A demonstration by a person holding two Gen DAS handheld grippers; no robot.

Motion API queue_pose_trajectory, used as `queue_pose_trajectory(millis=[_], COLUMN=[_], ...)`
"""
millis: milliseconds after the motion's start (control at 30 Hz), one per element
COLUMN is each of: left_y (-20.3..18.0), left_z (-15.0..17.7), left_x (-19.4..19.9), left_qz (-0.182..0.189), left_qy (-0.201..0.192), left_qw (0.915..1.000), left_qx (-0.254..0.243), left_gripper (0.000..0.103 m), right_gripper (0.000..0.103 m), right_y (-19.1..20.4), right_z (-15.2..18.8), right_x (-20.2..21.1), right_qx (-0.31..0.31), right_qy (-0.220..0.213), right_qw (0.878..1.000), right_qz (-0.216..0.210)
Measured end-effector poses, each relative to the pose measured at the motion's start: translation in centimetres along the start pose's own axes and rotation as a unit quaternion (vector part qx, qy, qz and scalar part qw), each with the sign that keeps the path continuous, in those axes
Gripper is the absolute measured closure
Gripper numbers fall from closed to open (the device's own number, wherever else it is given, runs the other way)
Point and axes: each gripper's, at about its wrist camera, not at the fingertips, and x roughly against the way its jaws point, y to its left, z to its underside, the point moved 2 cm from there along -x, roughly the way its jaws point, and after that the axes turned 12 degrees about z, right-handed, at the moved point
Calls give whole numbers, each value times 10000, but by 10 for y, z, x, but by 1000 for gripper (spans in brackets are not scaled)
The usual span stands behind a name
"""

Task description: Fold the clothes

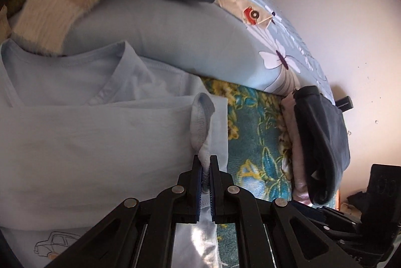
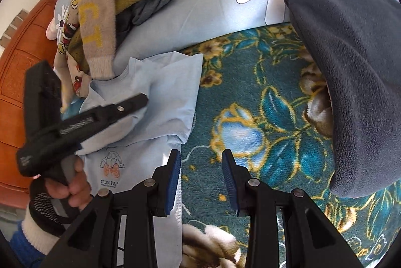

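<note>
Teal floral blanket (image 2: 250,97) lies under both tools; my left tool (image 1: 206,169) pinches the pale blue T-shirt (image 1: 87,137) hem, my right tool (image 2: 201,165) hangs spread, empty.

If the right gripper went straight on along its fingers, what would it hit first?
Most likely the teal floral blanket: the open right gripper holds nothing and points down at bare blanket, just beside the edge of the light blue T-shirt. Depth is hard to judge here.

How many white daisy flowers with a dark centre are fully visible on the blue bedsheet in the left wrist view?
1: a white daisy on the blue bedsheet, right of the light blue T-shirt. Fainter flowers beyond are blurred; others may be hidden.
</note>
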Motion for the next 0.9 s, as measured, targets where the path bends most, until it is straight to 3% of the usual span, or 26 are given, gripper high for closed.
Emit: queue_pose_trajectory(millis=[100, 167, 267, 367, 467, 567, 700, 800, 900], left_y=[5, 10, 13, 15, 31, 70, 137, 173, 187], left_z=[4, 6, 10, 15, 20, 23, 24, 23, 21], left_x=[-10, -11, -3, 24, 75, 132, 191, 216, 220], left_qz=[-25, 61, 316, 437, 466, -463, -1653, -1869, -1893], left_qy=[92, 145, 178, 104, -445, -1036, -1507, -1716, -1727], left_qw=[9998, 9993, 9979, 9968, 9947, 9888, 9633, 9489, 9468], left_qx=[151, 332, 535, 663, 799, 967, 1484, 1877, 1945], left_gripper=[91, 77, 66, 62, 56, 55, 54, 54, 54], right_gripper=[68, 68, 68, 68, 68, 67, 59, 58, 58], right_y=[-2, -2, 1, 8, 20, 30, 37, 38, 41], right_z=[-2, -6, -13, -22, -32, -44, -58, -65, -71], right_x=[0, 1, 1, -2, -12, -30, -56, -71, -80], right_qx=[-50, -59, -26, 53, 139, 133, -161, -422, -515], right_qy=[-60, -105, -155, -187, -152, -31, 167, 265, 288], right_qw=[10000, 9999, 9998, 9997, 9992, 9986, 9967, 9944, 9931], right_qz=[-40, -62, -106, -179, -345, -512, -781, -934, -1011])
